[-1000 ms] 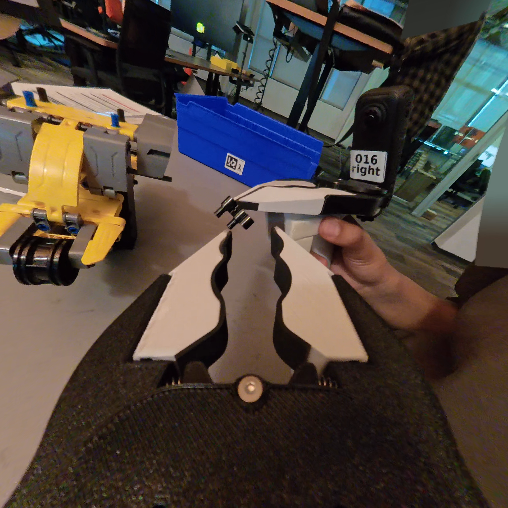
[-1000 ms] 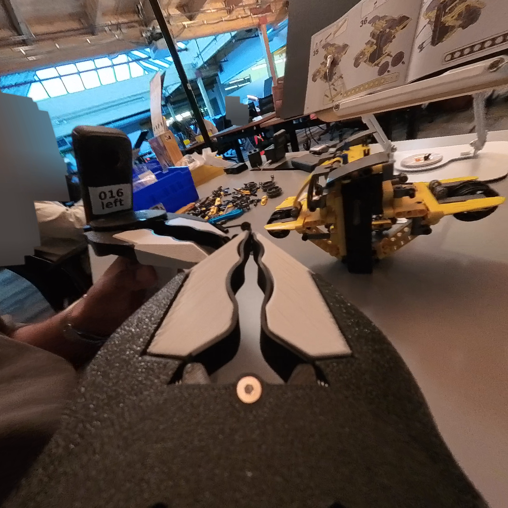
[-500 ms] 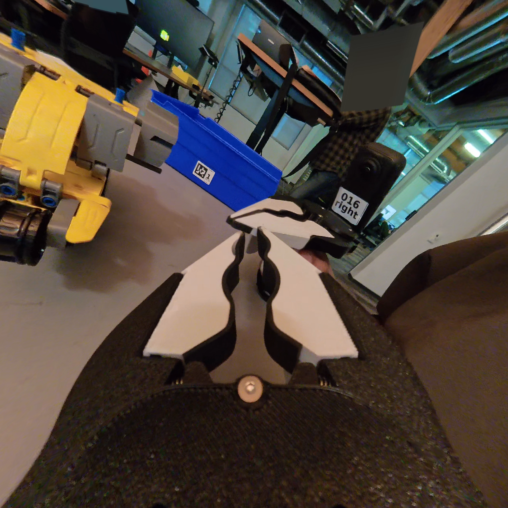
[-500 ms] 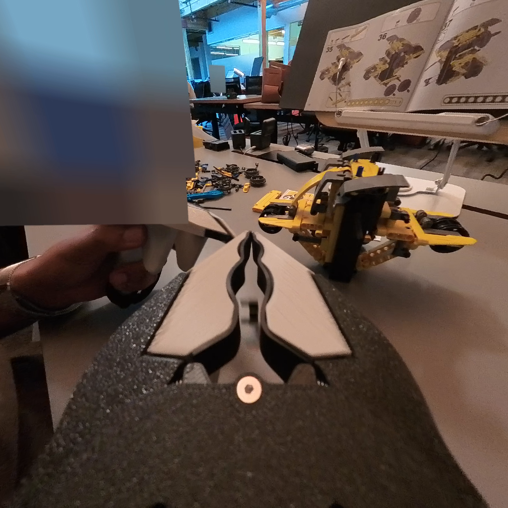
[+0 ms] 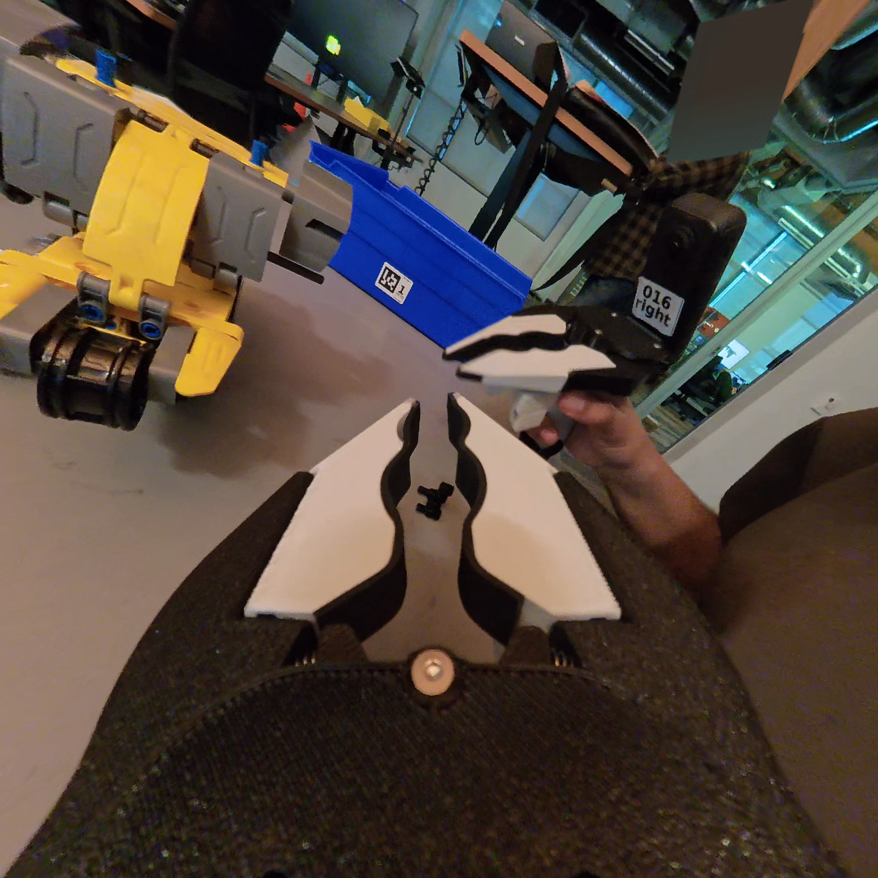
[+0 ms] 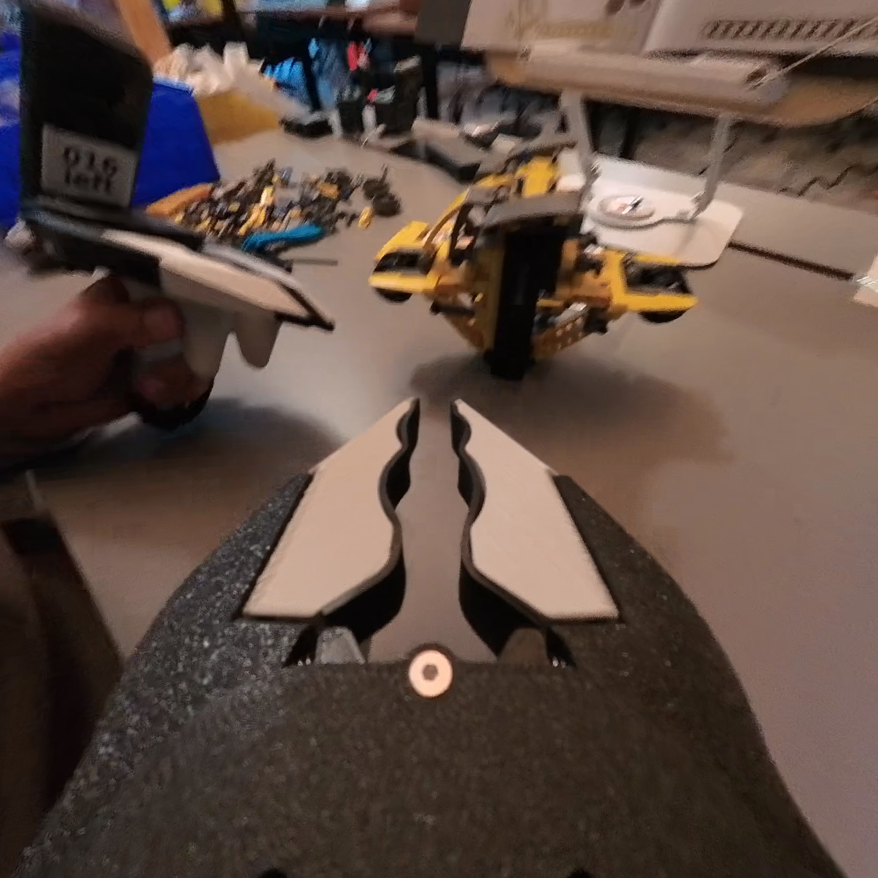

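Left gripper has its jaws slightly parted, holding nothing; a tiny black plastic connector piece lies on the grey table between its fingers. Right gripper is narrowly open too, empty. The yellow and grey brick-built vehicle sits at ten o'clock, cut off at the frame edge. The right view is badly blurred, so the loose parts pile is hard to read.

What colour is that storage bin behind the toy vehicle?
The storage bin is bright blue, clearest in the left wrist view.
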`<state>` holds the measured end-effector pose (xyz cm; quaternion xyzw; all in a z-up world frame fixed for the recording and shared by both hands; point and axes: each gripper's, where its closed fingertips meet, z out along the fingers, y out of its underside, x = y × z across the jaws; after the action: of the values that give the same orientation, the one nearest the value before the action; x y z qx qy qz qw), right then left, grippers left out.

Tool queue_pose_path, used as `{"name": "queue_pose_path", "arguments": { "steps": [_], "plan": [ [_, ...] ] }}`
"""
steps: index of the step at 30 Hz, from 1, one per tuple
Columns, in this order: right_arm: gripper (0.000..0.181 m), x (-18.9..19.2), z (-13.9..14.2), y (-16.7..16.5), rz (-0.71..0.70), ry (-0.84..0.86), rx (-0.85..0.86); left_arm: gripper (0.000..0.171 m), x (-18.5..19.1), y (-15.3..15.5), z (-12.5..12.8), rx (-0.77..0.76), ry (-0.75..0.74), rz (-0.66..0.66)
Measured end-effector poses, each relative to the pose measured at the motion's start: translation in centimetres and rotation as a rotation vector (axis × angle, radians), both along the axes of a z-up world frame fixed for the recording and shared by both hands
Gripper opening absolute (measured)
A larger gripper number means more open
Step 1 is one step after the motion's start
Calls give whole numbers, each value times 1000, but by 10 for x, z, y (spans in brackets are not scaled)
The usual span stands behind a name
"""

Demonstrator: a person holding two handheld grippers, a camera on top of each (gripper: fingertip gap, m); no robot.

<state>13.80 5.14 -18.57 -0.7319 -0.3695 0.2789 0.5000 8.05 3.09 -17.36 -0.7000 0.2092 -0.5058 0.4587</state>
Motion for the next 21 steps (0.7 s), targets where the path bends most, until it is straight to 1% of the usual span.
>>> {"name": "queue_pose_path", "arguments": {
  "steps": [2,6,9,10,11,13,16,18,21],
  "plan": [
    [17,2,-18,-16,57,-93,-35,11,3,-1,-2,6,22,-7],
    [22,-7,-45,-43,159,-257,21,12,7,-2,-7,18,63,-11],
    [21,-13,-60,-43,158,-370,83,14,11,-5,-7,24,68,-32],
    [13,-13,-64,-42,156,-402,88,14,12,-6,-7,25,68,-39],
    [10,-14,-65,-39,148,-416,90,16,12,-6,-7,27,68,-44],
    [9,-15,-60,-36,139,-394,79,18,12,-8,-6,36,59,-53],
    [9,-12,-41,-27,92,-305,107,19,12,-9,-4,33,37,-61],
    [9,-12,-27,-24,76,-286,205,19,14,-11,-3,-3,0,-91],
    [9,-15,-18,-20,32,-387,413,18,20,-12,-8,-94,-36,-124]
  ]
}}
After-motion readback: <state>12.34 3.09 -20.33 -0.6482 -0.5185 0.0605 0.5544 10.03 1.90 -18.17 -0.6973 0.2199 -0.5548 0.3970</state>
